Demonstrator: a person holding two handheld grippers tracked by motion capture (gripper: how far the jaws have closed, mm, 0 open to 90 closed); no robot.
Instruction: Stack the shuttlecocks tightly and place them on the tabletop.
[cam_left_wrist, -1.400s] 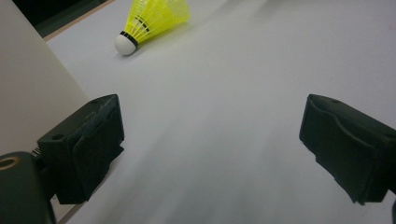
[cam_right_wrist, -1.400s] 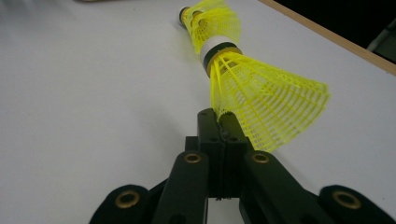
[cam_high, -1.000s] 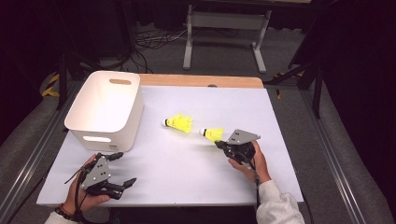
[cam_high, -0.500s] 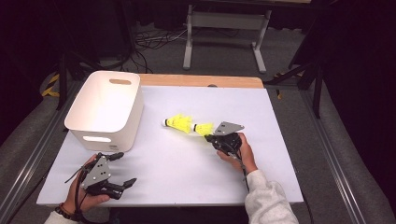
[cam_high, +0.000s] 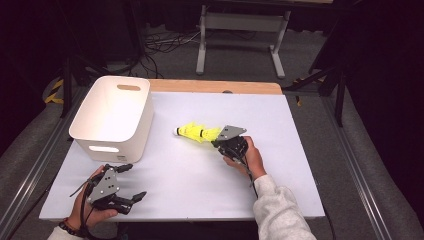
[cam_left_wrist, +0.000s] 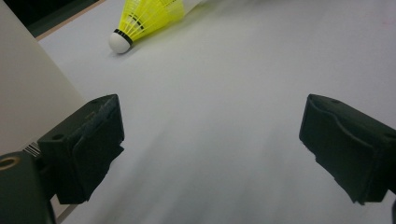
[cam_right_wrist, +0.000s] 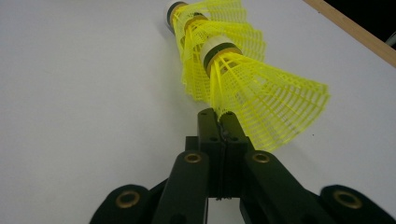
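Shuttlecocks nested, right gripper jaws pinching skirt edge.

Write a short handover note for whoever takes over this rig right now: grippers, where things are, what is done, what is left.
Left gripper: open, idle at the table's near edge.
Right gripper: shut on the skirt rim of the rear shuttlecock.
Rear shuttlecock's nose sits in the skirt of the front shuttlecock, mid-table.
White bin: nothing visible inside.
Done: shuttlecocks nested.
Left: probably seating them fully, perhaps binning them.
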